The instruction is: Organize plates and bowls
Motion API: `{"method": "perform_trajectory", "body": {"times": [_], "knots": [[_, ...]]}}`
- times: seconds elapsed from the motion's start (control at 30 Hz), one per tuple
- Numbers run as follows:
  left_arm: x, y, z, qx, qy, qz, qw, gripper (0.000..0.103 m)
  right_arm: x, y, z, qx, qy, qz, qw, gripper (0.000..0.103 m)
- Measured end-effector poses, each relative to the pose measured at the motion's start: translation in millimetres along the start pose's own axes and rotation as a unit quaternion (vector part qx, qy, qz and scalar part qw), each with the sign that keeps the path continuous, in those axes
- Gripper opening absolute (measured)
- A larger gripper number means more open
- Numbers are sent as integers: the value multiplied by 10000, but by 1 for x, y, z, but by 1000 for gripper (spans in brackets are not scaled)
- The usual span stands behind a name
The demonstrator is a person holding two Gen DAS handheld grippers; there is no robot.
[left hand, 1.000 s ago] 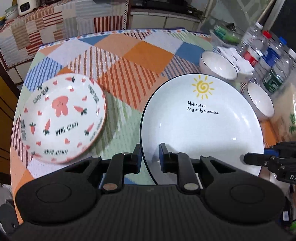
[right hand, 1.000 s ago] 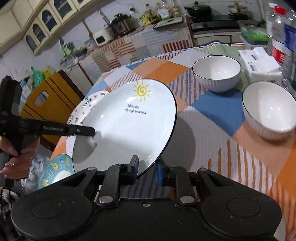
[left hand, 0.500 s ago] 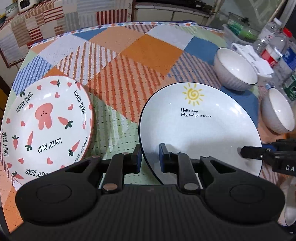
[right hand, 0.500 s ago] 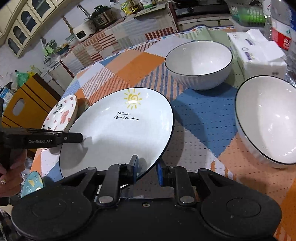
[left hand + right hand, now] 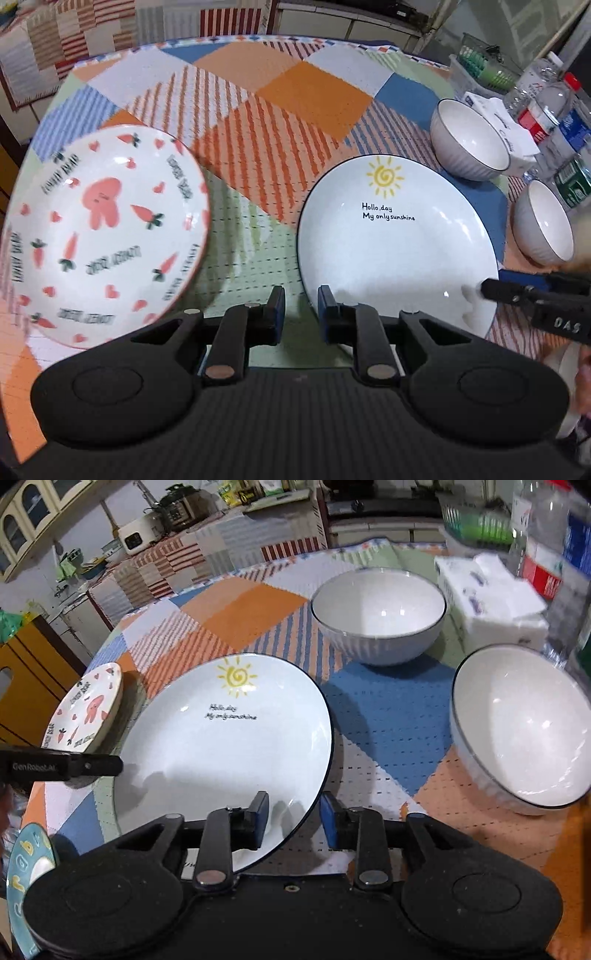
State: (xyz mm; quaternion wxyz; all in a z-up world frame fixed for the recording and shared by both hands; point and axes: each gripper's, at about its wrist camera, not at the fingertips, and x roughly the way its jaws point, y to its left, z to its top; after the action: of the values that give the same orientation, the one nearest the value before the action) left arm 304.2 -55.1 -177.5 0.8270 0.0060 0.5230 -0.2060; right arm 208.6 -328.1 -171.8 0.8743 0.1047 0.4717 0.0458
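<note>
A white sun plate lies flat on the patchwork tablecloth. A carrot-pattern plate sits to its left. Two white bowls stand to the right: a far bowl and a near bowl. My left gripper is open, hovering at the sun plate's near-left rim, holding nothing. My right gripper is open, its jaws straddling the plate's near rim without gripping it.
Water bottles and a tissue pack crowd the table's right side. A small blue plate lies at the near left. A wooden chair stands left of the table.
The sun plate has come down flat onto the cloth. Both grippers have opened and let go of its rim; the left one pulled back slightly.
</note>
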Motion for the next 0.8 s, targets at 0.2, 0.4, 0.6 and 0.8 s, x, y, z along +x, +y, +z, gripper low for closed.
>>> {"method": "perform_trajectory", "body": {"times": [0.2, 0.4, 0.6, 0.8], "knots": [[-39, 13, -9, 90, -100, -121, 9998, 19, -41, 25, -5, -764, -370, 28, 9964, 41], [-90, 20, -31, 610, -305, -11, 9977, 19, -83, 57, -13, -1459, -762, 94, 9863, 50], [-142, 27, -57, 820, -496, 0, 9954, 22, -100, 82, -23, -2006, -497, 361, 9777, 54], [-185, 24, -88, 1123, -315, 46, 9932, 32, -118, 110, -43, -2282, -435, 601, 9708, 55]]}}
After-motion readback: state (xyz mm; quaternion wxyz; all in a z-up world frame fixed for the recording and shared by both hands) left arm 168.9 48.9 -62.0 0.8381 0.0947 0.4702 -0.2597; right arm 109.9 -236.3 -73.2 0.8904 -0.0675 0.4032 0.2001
